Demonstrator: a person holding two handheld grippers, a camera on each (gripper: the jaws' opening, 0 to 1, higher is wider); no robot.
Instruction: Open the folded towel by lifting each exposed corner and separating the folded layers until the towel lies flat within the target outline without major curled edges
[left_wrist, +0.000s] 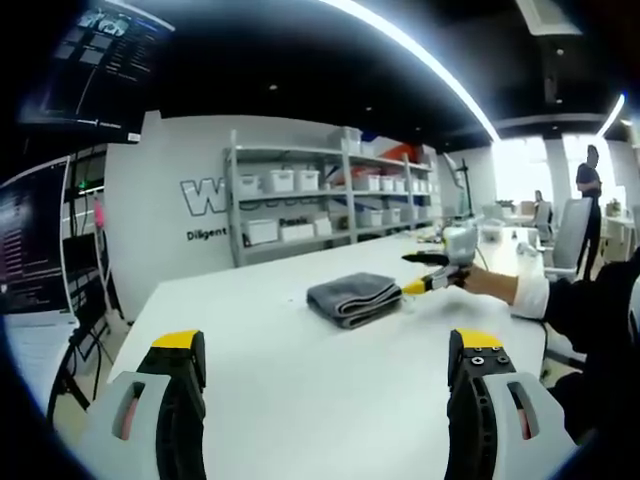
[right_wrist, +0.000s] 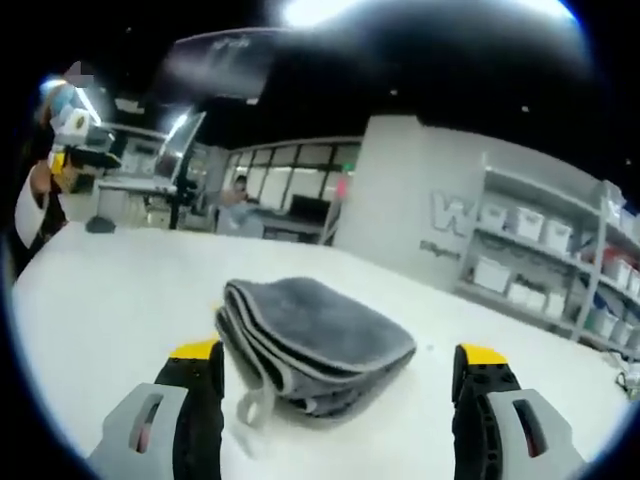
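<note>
Towel: grey, folded, on white table. Right gripper: jaws wide, towel's near edge between them, untouched. Left gripper: jaws wide, empty, well short of towel.

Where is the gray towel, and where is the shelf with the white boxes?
towel (right_wrist: 315, 345): right gripper view, on its folded top layer.
shelf (left_wrist: 330, 195): left gripper view, on the middle board with white boxes.
</note>
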